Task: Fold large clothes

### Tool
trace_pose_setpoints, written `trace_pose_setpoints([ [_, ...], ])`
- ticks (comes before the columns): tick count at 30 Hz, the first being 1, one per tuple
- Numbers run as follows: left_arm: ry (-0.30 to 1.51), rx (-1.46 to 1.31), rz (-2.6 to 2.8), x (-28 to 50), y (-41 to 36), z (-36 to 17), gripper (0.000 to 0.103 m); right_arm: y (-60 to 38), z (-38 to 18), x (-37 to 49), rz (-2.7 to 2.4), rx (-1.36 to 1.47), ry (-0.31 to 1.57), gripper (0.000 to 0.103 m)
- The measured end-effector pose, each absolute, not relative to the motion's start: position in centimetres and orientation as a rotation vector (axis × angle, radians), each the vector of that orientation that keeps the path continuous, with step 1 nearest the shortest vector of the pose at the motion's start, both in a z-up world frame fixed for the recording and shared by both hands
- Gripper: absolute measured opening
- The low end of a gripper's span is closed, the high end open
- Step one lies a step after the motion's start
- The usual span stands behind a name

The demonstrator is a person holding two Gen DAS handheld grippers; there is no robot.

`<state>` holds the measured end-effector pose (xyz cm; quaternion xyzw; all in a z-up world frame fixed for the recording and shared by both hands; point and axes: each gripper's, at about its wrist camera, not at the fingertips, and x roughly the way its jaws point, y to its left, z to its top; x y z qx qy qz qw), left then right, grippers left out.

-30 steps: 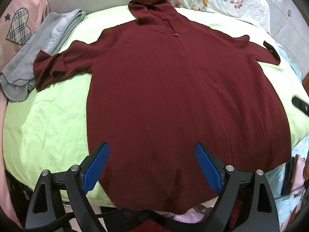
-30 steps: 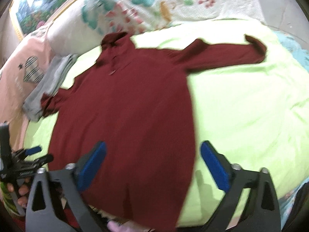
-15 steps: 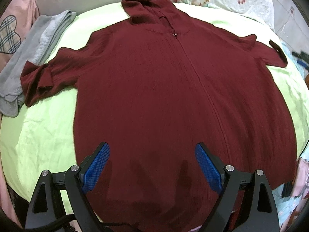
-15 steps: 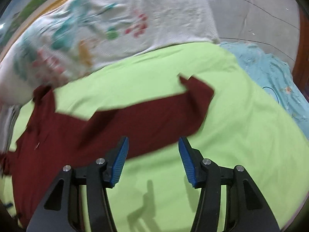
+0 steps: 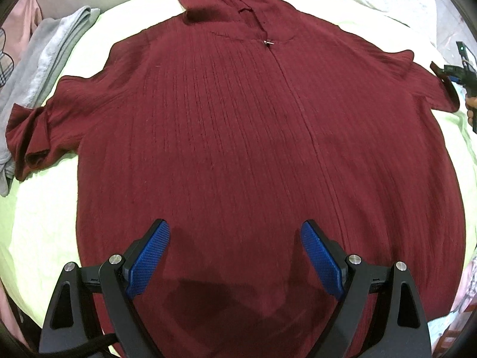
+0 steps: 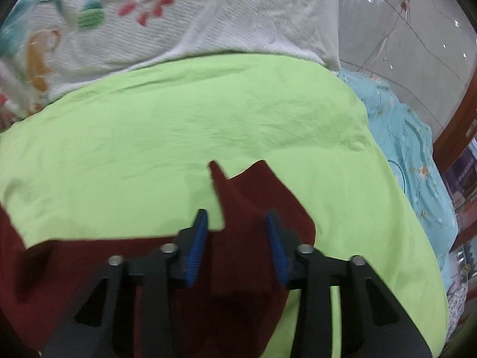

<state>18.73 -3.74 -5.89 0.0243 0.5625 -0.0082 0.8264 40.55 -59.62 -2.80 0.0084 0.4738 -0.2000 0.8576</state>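
A dark red hooded cardigan (image 5: 253,137) lies spread flat, front up, on a lime green sheet (image 5: 38,226). Its hood is at the far end and its sleeves stretch out left and right. My left gripper (image 5: 235,256) is open and empty, hovering over the lower middle of the garment. My right gripper (image 6: 237,244) is open, its jaws partly narrowed, and straddles the cuff end of the right sleeve (image 6: 253,191). It also shows at the right edge of the left wrist view (image 5: 460,71), beside that sleeve's cuff.
A folded grey garment (image 5: 38,59) lies left of the cardigan, touching its left sleeve. A floral white blanket (image 6: 179,15) is bunched beyond the sheet. A light blue cover (image 6: 417,161) hangs at the bed's right side, with floor beyond.
My left gripper has moved forward over the cardigan's body. My right gripper has swung right to the sleeve end, its jaws narrowing around the cuff.
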Motion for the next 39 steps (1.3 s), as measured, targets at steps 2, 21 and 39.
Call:
trace_pose_setpoints([
  [2,1.195,0.048,-0.015,19.3,-3.7,-6.0,0.091,-60.4,-3.4,40.6,-0.417,0.08,1.006,0.006],
  [21,1.115,-0.053,0.01,16.0,1.5,-4.3,0.091,-27.5,-0.8,37.2,0.416,0.593,0.83,0.006],
  [39,1.065,-0.322,-0.043,18.0,9.5,-3.4,0.091,-7.5,-9.7,37.3,0.738,0.615,1.128,0.021],
])
